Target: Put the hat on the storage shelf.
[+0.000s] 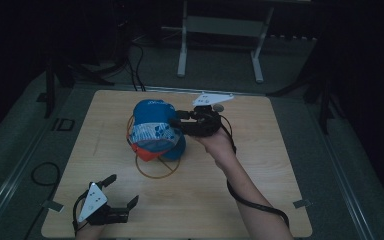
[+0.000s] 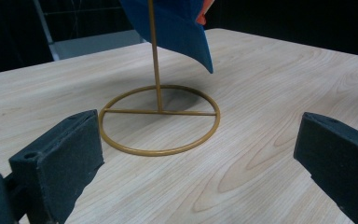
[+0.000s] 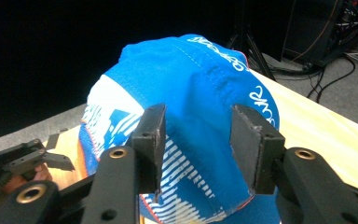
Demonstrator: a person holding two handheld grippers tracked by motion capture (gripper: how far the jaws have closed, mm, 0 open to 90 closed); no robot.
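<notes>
High view: wooden bench point(image 1: 260, 190) in a dark room, grey floor around it, a white frame point(image 1: 220, 45) standing well behind the bench's far edge. Landmark is the cap stand point(image 1: 156, 167), a thin yellow-brown wire ring with an upright rod, sitting near bench centre. Blue cap point(image 1: 155, 129) with white print and orange trim hangs on top of the stand, brim tilted down over the ring. Right forearm comes in from the bottom edge and angles up toward the stand; right tongs point(image 1: 176, 120) held level at the cap's right side, cable looping back along the arm. Right gripper view: jaws partly spread on either side of the cap's crown, pads not pressing. Left tongs point(image 1: 121, 192) rest low at the bench's near-left corner, well apart from the stand, jaws spread wide with nothing between them, pointed at the ring base.
</notes>
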